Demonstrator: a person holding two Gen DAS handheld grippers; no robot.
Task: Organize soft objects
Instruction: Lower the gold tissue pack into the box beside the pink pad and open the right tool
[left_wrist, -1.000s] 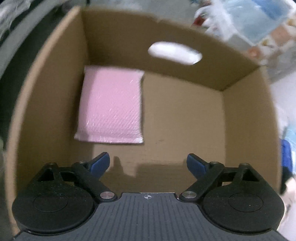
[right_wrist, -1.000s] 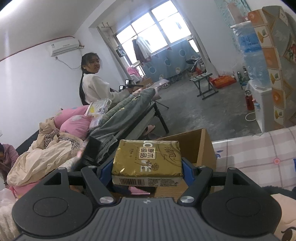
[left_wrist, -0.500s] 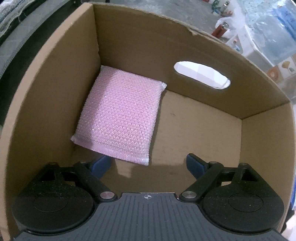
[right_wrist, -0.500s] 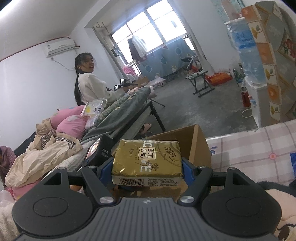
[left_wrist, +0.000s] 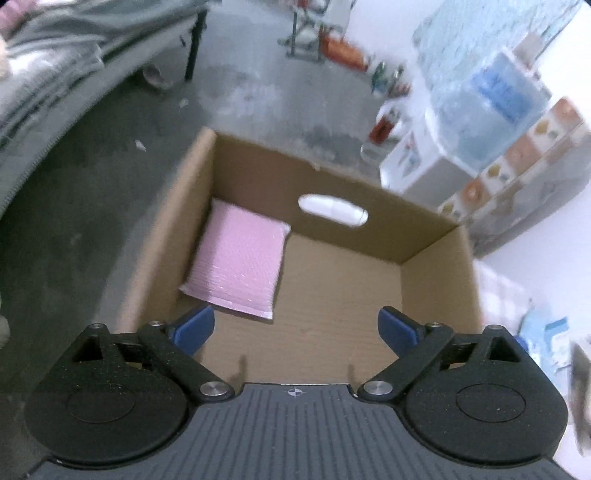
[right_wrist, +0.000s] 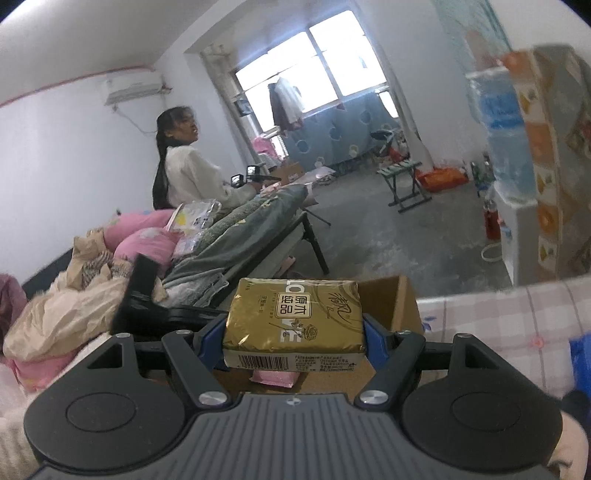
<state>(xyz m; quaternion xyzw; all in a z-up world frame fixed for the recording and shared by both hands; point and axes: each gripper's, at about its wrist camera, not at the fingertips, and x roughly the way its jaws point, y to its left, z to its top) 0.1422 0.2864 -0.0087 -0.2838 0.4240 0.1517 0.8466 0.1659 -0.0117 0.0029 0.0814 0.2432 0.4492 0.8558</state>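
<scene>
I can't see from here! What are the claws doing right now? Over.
Left claw open, empty, above cardboard box. Pink pack lies inside, far left corner. Right claw shut on gold tissue pack. Nothing blocking the box.

Pink pack (left_wrist: 236, 260) flat in box (left_wrist: 436, 291) (left corner)

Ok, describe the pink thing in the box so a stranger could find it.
Find the open cardboard box with the oval handle hole. On its floor, in the far-left corner, lies the pink pack: flat, soft, rectangular, and the only item inside.
</scene>
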